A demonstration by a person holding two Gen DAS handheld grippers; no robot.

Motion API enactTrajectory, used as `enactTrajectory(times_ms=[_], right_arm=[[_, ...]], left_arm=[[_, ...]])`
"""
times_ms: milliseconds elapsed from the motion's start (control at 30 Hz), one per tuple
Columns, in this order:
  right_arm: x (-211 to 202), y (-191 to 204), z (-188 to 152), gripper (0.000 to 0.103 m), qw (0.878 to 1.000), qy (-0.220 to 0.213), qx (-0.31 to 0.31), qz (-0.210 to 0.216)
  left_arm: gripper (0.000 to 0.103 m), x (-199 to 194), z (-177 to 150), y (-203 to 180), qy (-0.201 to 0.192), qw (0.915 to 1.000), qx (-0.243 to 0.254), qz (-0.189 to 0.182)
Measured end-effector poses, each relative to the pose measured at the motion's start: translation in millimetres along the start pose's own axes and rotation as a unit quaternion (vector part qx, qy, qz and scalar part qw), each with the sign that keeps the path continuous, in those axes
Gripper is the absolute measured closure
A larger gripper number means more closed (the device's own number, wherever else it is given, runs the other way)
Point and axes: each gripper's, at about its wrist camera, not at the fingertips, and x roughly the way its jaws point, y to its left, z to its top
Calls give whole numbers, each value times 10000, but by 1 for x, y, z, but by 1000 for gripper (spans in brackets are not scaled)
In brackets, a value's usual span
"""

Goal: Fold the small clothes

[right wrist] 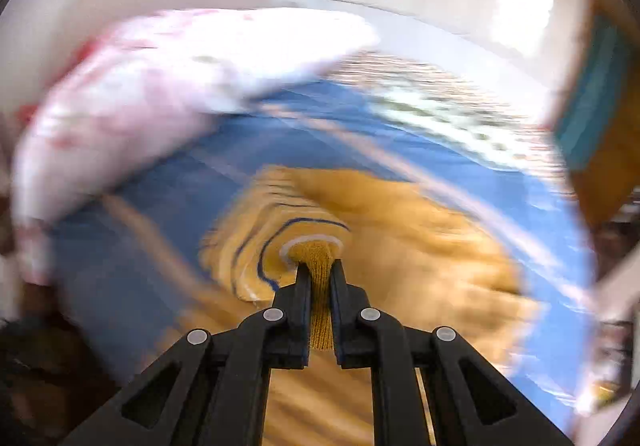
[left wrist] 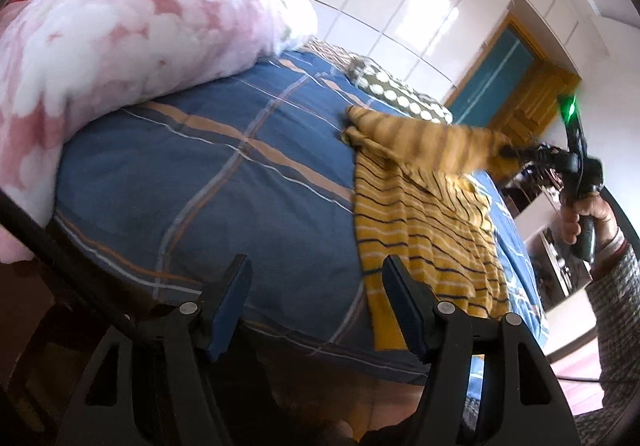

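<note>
The yellow striped garment (left wrist: 424,230) lies on the blue plaid bedspread (left wrist: 224,166), beside the pink floral blanket (left wrist: 120,38). The right gripper (right wrist: 320,274) is clamped on its raised corner; the left gripper (left wrist: 316,286) stands apart, empty, near its hem.

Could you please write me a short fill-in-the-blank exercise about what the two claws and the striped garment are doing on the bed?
1. The right claw is shut on the ____ striped garment.
2. The left claw holds ____.
3. The garment lies on a ____ plaid bedcover.
4. The fluffy blanket has a ____ floral print.

Missing words: yellow; nothing; blue; pink
</note>
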Motion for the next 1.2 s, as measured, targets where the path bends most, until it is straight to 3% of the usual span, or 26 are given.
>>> enactTrajectory(times_ms=[33,100,133,200,267,333,567,700,767,800,833,867,900,1033,1133,1200], right_arm=[[8,-23,-11,89,9991,284,104,-313],[21,-68,-37,65,9903,582,503,-1158],[23,-87,-50,63,9868,630,713,-1308],[23,-116,-74,63,9833,640,1315,-1081],[20,-136,-96,63,9775,436,1985,-568],[23,-134,-109,63,9725,358,2286,-267],[58,-130,-133,63,9615,185,2706,442],[84,-129,-134,48,9571,186,2843,524],[101,-124,-132,48,9575,302,2828,483],[109,-119,-131,50,9589,386,2771,465],[115,-112,-129,58,9617,508,2662,420],[121,-102,-127,89,9671,719,2422,291],[122,-95,-125,96,9717,821,2210,130],[85,-84,-112,98,9819,413,1846,-101],[53,-102,-92,98,9830,-141,1794,-362],[51,-119,-84,97,9817,-270,1772,-648]], left_arm=[[37,4,-1,-6,71,10000,30,-59],[37,8,0,-16,136,9998,107,-121],[37,10,0,-21,155,9997,169,-114],[34,11,-1,-31,188,9993,320,-43],[33,15,-1,-40,237,9989,412,21],[33,20,-1,-48,311,9982,510,57],[33,45,-7,-78,652,9940,870,108],[33,53,-10,-89,769,9924,958,124],[33,56,-12,-94,822,9912,1024,144],[32,56,-12,-96,836,9907,1063,160],[32,57,-12,-99,843,9898,1131,199],[32,57,-12,-100,838,9892,1177,228],[32,58,-11,-101,828,9886,1232,267],[32,67,3,-99,846,9877,1284,270],[32,80,21,-99,786,9886,1255,254],[32,92,37,-101,663,9893,1275,267]])
